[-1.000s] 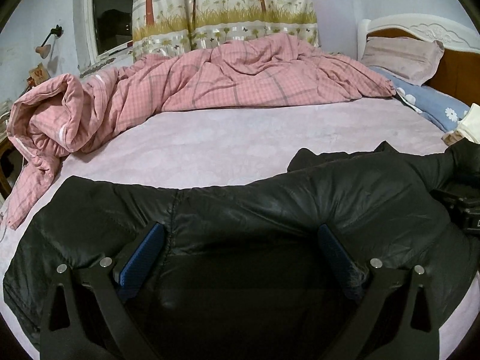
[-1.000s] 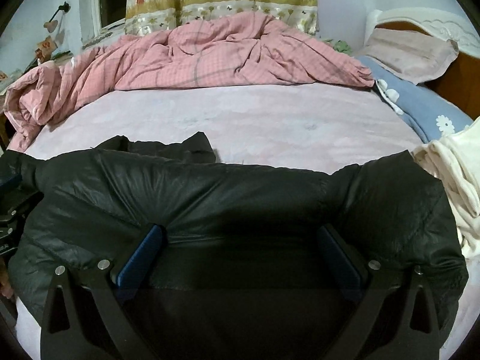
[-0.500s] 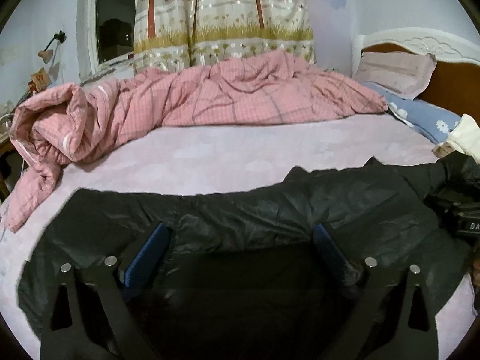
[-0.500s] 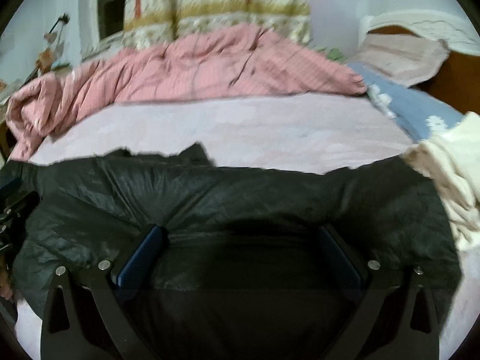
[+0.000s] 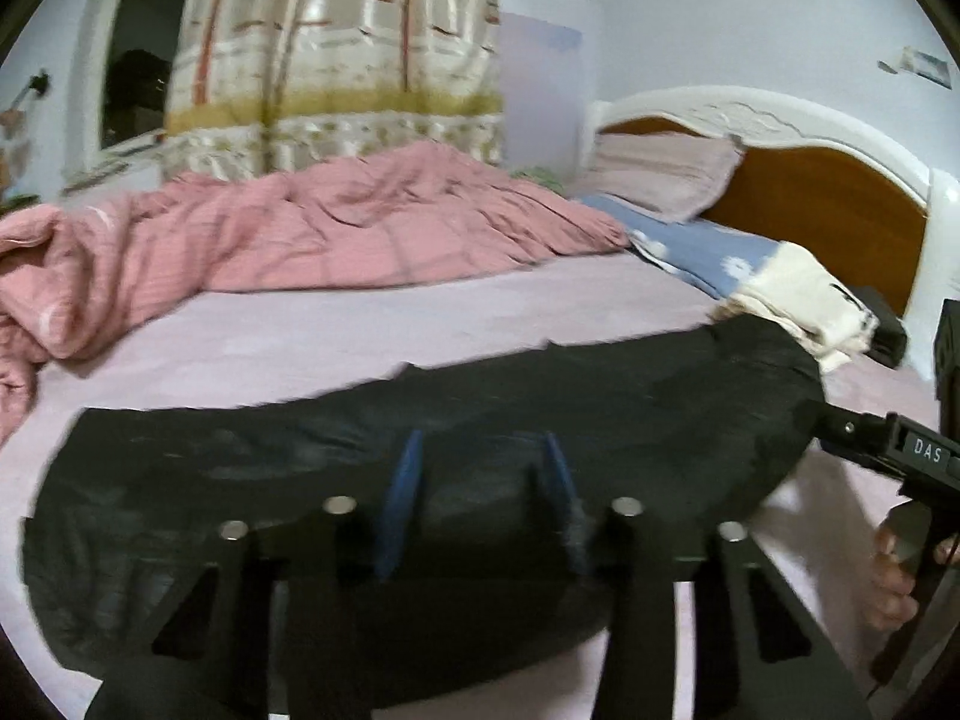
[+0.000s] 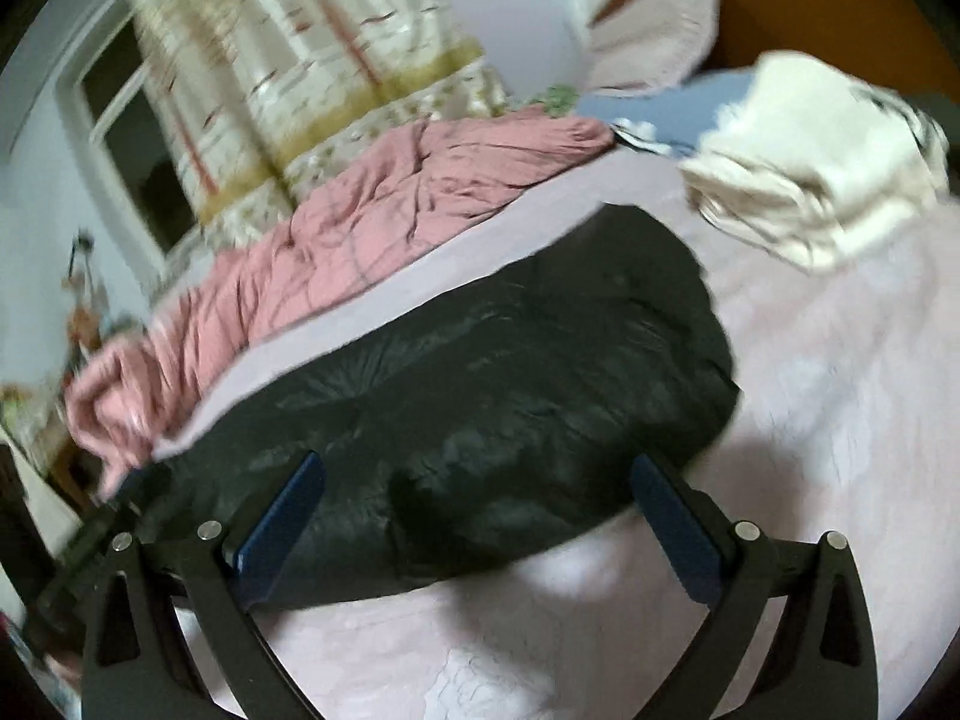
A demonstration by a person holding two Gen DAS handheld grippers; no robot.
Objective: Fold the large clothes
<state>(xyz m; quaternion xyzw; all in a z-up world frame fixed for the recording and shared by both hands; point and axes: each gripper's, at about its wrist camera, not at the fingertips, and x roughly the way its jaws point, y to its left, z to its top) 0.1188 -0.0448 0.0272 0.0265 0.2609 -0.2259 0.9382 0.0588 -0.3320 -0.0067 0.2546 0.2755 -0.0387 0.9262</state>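
Black and glossy, one puffer jacket [image 5: 456, 420] lies across our pink-sheeted bed [image 5: 372, 330]. Our left gripper [image 5: 480, 498] has just been closing and pinches its fabric; our right gripper [image 6: 480, 528] is spread. At twelve o'clock: one pink quilt [image 5: 336, 234], two pillows, one curtained window.

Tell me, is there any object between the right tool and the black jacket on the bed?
Nothing visible is. The right tool hangs open directly above the near edge of the black puffer jacket, with no object between them.
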